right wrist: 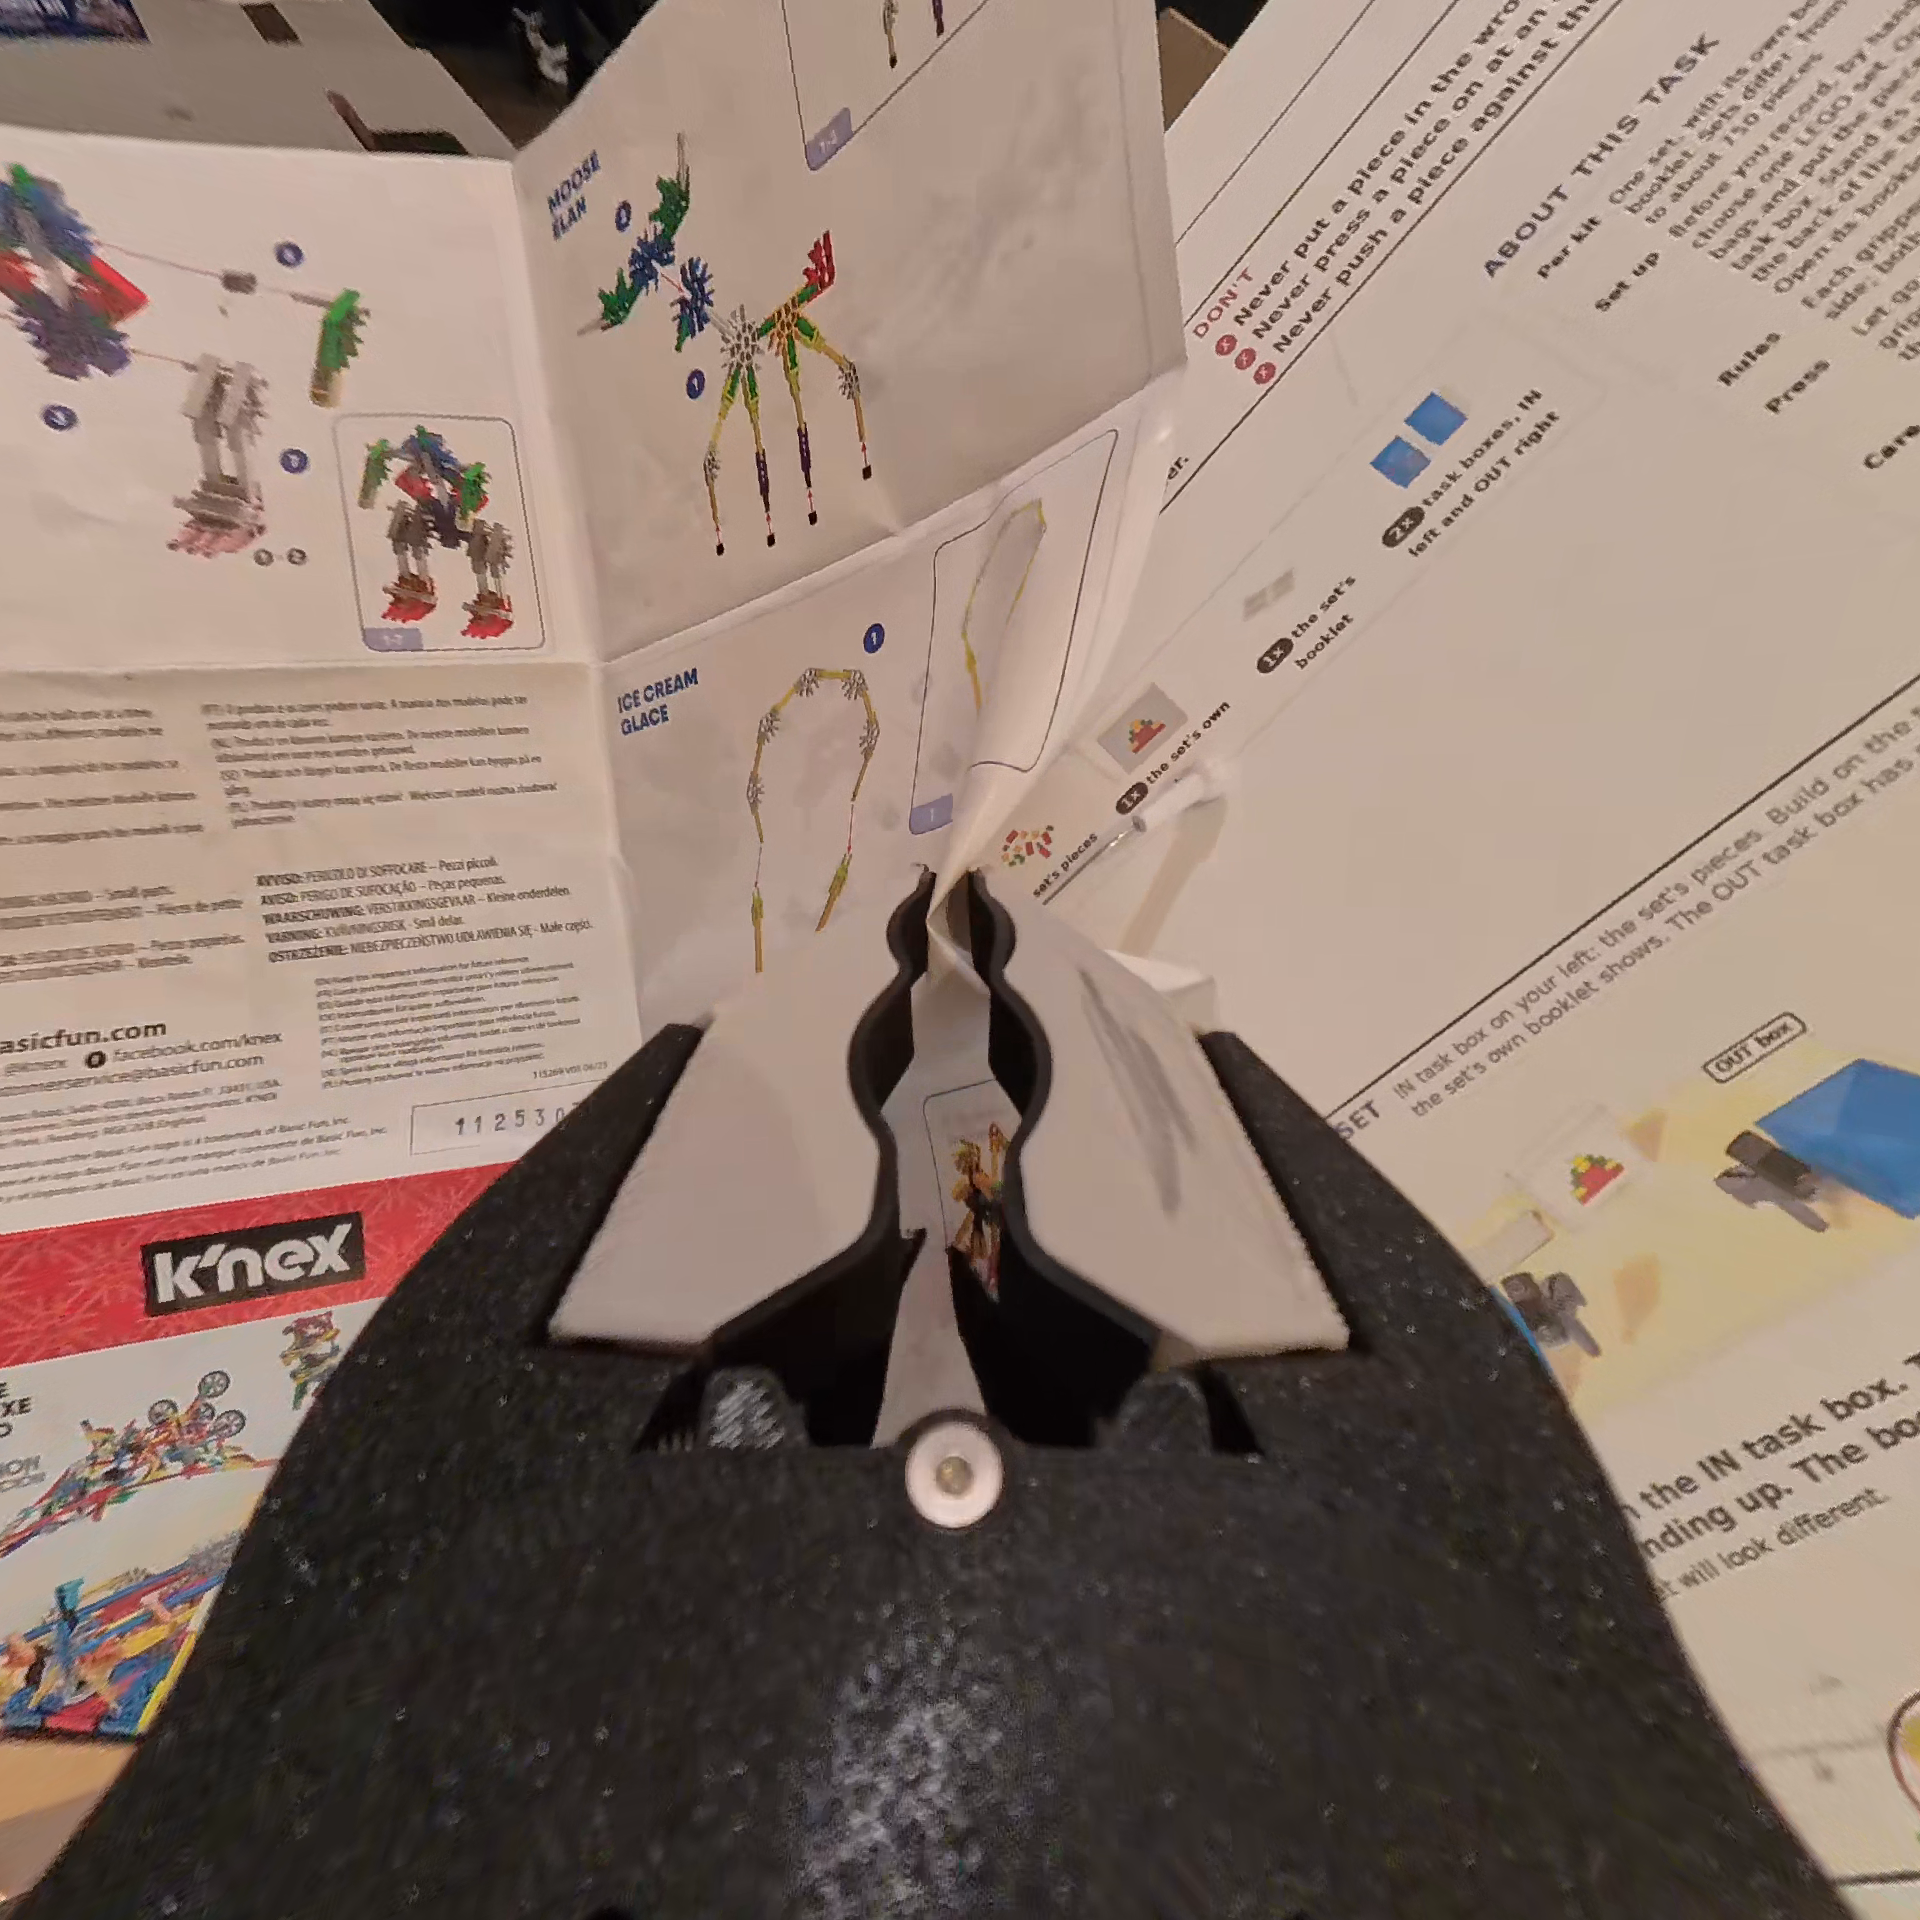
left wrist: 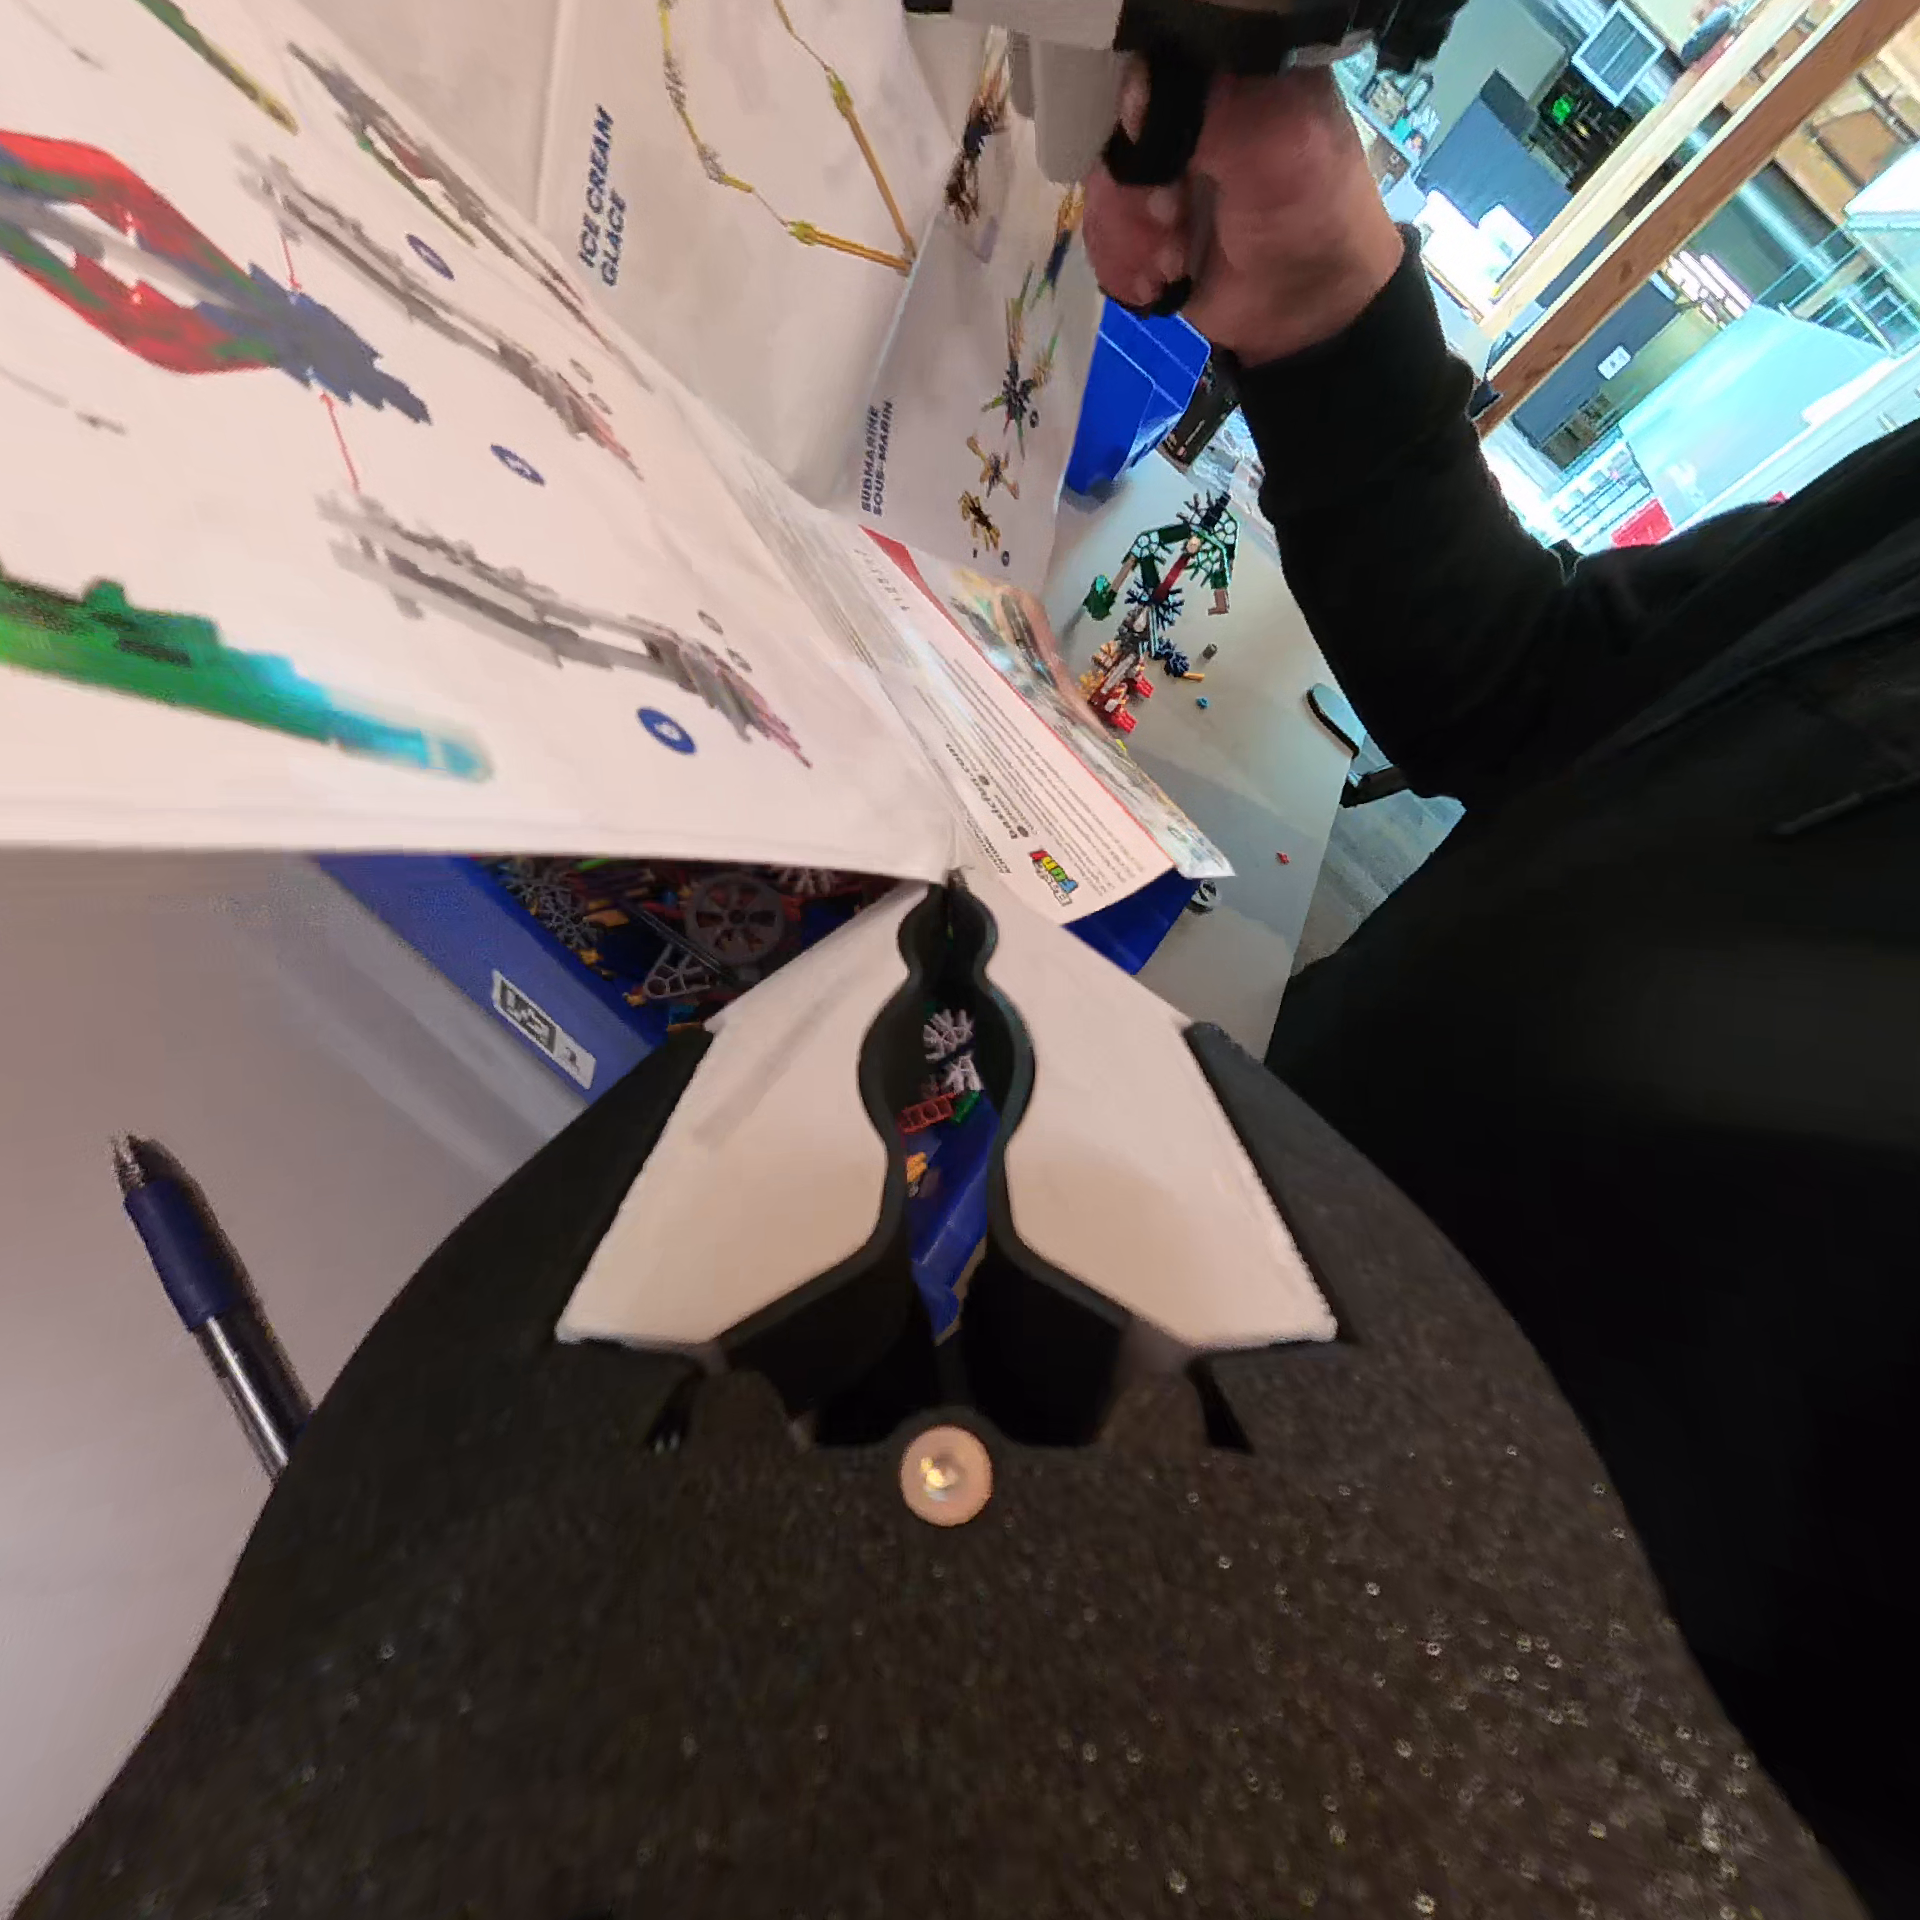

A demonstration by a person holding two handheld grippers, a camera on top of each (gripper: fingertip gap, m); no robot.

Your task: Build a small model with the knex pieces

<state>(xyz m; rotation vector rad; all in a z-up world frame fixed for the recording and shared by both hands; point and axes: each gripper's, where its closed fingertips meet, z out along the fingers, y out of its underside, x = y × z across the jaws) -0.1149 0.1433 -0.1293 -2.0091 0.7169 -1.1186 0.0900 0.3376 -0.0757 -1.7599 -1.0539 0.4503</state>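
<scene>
A large fold-out instruction sheet with coloured model drawings hangs lifted above a blue bin full of small construction pieces. My left gripper is shut on the sheet's lower edge at a fold. In the right wrist view the same sheet is spread out in front. My right gripper is shut on a curled edge of it, and the paper passes between the two fingertips. The right gripper's white body and the hand holding it show at the top of the left wrist view.
A blue pen lies on the white table at the left. A second blue bin and a built rod-and-connector model stand farther off. A printed page on a white stand is right of the sheet. My right fingertips sit around 30 cm from my left ones. My left gripper's tips are some 20 cm from the blue pen.
</scene>
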